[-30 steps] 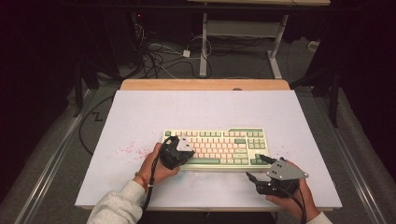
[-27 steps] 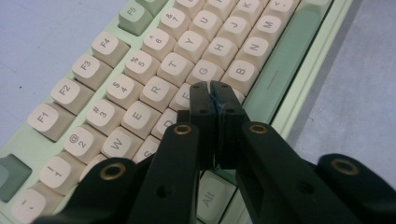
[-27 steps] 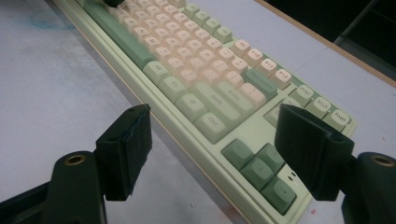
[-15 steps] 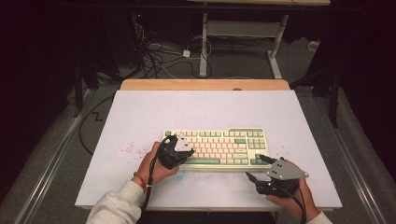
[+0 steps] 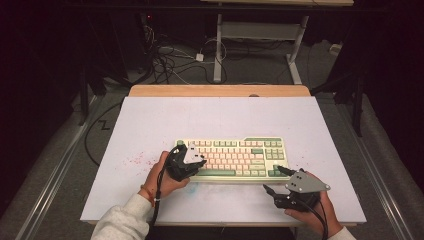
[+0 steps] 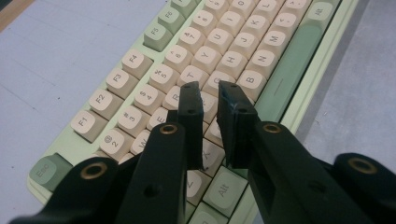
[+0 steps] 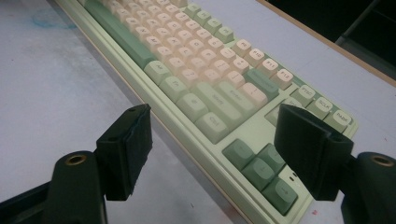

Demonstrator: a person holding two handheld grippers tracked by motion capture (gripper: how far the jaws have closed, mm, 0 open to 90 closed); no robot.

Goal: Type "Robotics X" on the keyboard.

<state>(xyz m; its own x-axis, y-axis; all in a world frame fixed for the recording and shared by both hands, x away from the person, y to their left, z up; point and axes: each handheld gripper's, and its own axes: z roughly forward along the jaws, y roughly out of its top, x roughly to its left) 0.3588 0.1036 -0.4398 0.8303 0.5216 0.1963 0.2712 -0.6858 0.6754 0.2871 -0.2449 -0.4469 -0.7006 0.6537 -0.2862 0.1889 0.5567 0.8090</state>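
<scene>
Here my left gripper (image 5: 199, 161) hangs over the left end of the keyboard (image 5: 235, 157), which lies flat on the white worktop (image 5: 215, 117), long edge running across in front of me. In the left gripper view my left jaws stand nearly together, only a thin slit between them, with nothing caught in it; their tips sit just above the letter keys, with the R key (image 6: 173, 97) beside the left tip and the B key (image 6: 252, 79) just past the right one. I cannot tell whether the tips touch the caps. The green space bar (image 6: 287, 60) runs off ahead and to the right of those jaws, and the Esc key (image 6: 45, 170) is down at their lower left. My right gripper (image 5: 276, 180) sits off the keyboard's near right corner, above bare worktop, apart from the case. Its jaws are spread wide and hold nothing; between them, in the right gripper view, lies the keyboard's right end, the green arrow keys (image 7: 261, 170) nearest and the space bar farther off.
</scene>
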